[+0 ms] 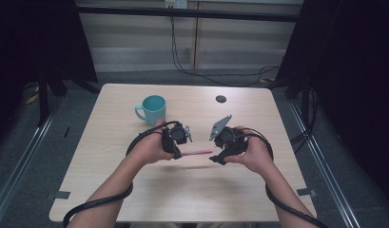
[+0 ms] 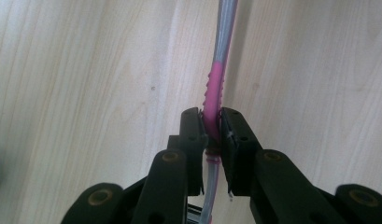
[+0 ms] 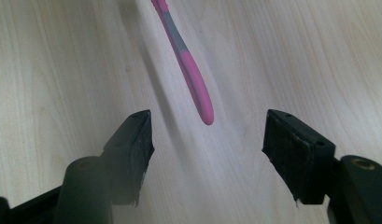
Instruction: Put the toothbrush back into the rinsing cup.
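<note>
Fingers (image 2: 198, 135) pinching pink-and-clear toothbrush (image 2: 213, 88) — ribbed grip

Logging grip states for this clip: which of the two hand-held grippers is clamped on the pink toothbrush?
The left hand-held gripper: its pads pinch the pink toothbrush handle. The right hand-held gripper stands open, the handle's end untouched between its jaws.

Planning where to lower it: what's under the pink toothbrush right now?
Bare wooden table lies under the pink toothbrush, which the left hand-held gripper holds in the air. Its head is hidden behind that gripper.
</note>
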`<state>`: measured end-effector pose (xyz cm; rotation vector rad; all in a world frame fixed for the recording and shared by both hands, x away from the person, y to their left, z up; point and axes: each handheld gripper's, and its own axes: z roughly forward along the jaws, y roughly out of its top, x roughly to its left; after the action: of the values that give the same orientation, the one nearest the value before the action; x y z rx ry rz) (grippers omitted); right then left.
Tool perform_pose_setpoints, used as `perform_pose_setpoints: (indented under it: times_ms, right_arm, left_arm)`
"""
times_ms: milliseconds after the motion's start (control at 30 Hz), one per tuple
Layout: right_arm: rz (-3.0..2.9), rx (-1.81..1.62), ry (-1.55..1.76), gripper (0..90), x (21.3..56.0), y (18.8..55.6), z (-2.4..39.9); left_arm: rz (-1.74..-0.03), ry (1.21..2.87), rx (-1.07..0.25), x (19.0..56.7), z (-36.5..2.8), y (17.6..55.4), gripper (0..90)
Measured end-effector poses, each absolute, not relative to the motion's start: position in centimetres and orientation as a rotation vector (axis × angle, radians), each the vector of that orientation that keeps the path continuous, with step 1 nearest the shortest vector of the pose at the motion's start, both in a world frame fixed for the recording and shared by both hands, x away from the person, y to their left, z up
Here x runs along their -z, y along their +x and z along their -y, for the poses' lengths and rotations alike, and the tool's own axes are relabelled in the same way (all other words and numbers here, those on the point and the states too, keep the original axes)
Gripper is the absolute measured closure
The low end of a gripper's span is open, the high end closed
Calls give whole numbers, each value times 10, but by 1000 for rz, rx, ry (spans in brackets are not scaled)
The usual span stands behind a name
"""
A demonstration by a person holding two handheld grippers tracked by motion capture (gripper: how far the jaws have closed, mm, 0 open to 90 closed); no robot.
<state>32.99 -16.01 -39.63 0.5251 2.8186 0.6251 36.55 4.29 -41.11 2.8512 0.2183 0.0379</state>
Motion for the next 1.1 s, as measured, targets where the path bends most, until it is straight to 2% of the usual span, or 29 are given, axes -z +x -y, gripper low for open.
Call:
perform_pose_setpoints:
  times_ms: [400,600,1100]
  right_arm:
    - [-2822,-652,511,332,396,330,154]
    - [-2826,-649,506,400,400,330,155]
    - [-2813,-687,508,491,399,331,161]
  left_arm:
    - [-224,2835,-11,409,-38,365,800]
    - [-225,2819,-10,408,-36,365,800]
    - [-198,2817,-8,406,-33,364,800]
